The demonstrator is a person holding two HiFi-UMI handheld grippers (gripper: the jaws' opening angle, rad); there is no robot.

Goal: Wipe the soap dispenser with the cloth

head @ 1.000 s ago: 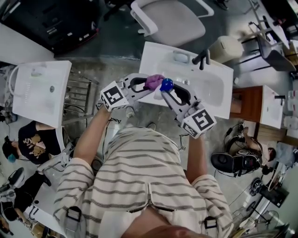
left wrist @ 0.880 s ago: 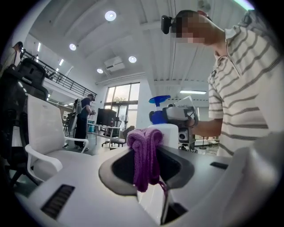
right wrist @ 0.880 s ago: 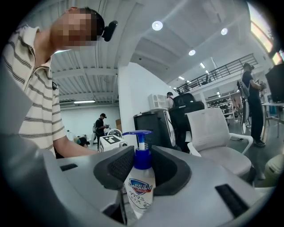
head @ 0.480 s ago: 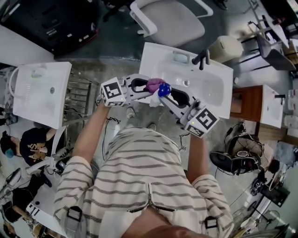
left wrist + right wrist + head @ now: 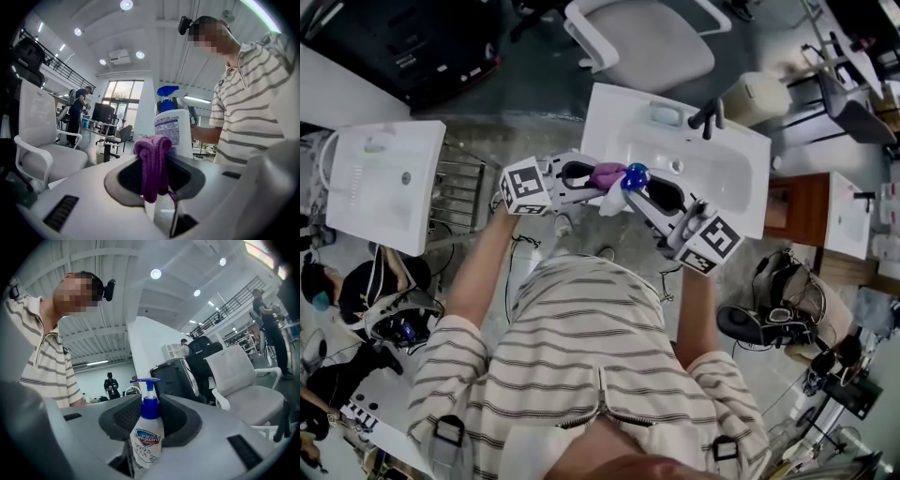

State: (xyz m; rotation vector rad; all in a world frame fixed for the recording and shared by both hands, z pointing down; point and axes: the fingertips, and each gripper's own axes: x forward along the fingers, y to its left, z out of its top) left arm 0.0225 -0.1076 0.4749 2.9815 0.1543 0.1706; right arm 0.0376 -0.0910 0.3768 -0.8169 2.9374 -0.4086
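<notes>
My right gripper [image 5: 639,190] is shut on a white soap dispenser [image 5: 617,197] with a blue pump head, held in the air over the near edge of a white washbasin [image 5: 741,159]. In the right gripper view the soap dispenser [image 5: 146,441] stands upright between the jaws. My left gripper [image 5: 598,178] is shut on a folded purple cloth [image 5: 607,173], which sits against the dispenser just below its blue top. In the left gripper view the purple cloth [image 5: 153,164] hangs between the jaws, and the white bottle [image 5: 172,132] rises just behind it.
A black tap [image 5: 709,117] and a soap dish [image 5: 666,114] sit at the basin's far edge. A white office chair [image 5: 642,42] stands beyond it. A second white basin [image 5: 380,183] is at the left, a wooden cabinet [image 5: 797,211] at the right.
Both grippers have shifted slightly and rolled a little. The cloth has slid along the dispenser near its blue top. Both grips hold.
</notes>
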